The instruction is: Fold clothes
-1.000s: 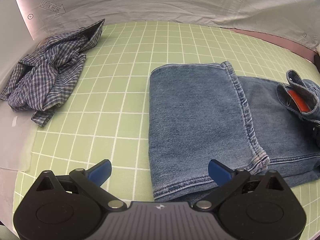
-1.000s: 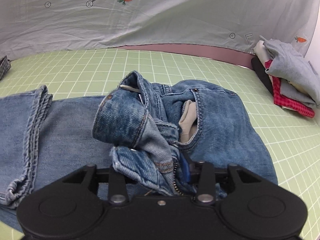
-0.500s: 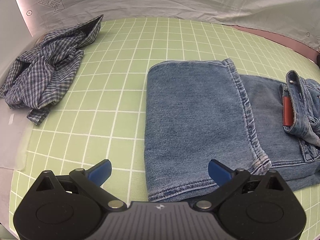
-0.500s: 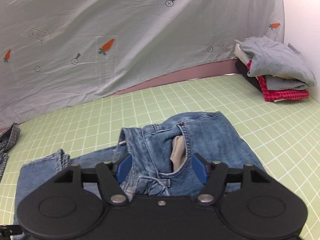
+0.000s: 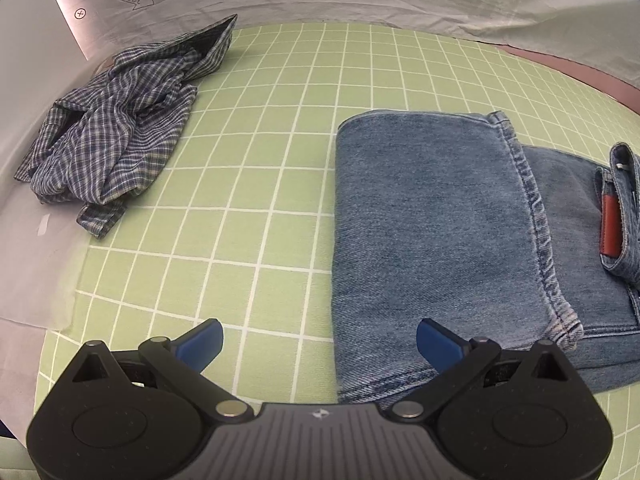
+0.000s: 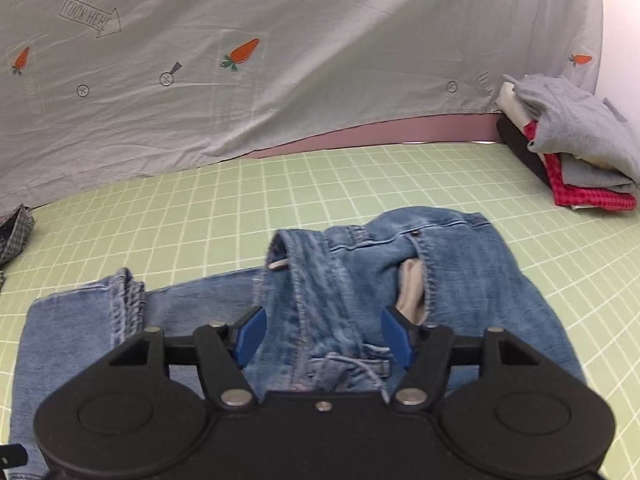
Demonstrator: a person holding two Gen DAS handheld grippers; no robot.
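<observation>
Both your tongs, left tongs [image 5: 318, 344] and right tongs [image 6: 324, 336], are spread wide and empty, jeans [image 5: 436, 220] flat on the green counter [image 5: 260, 160], legs folded over, waistband [image 6: 316, 264] bunched up, so likely regrasp there next.

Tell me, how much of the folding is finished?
Partly done. The jeans have their legs folded over, but the waistband end lies rumpled. Both the left tool and right tool are open, gripping nothing. A folded pile sits aside; the plaid shirt lies crumpled, still to fold.
</observation>
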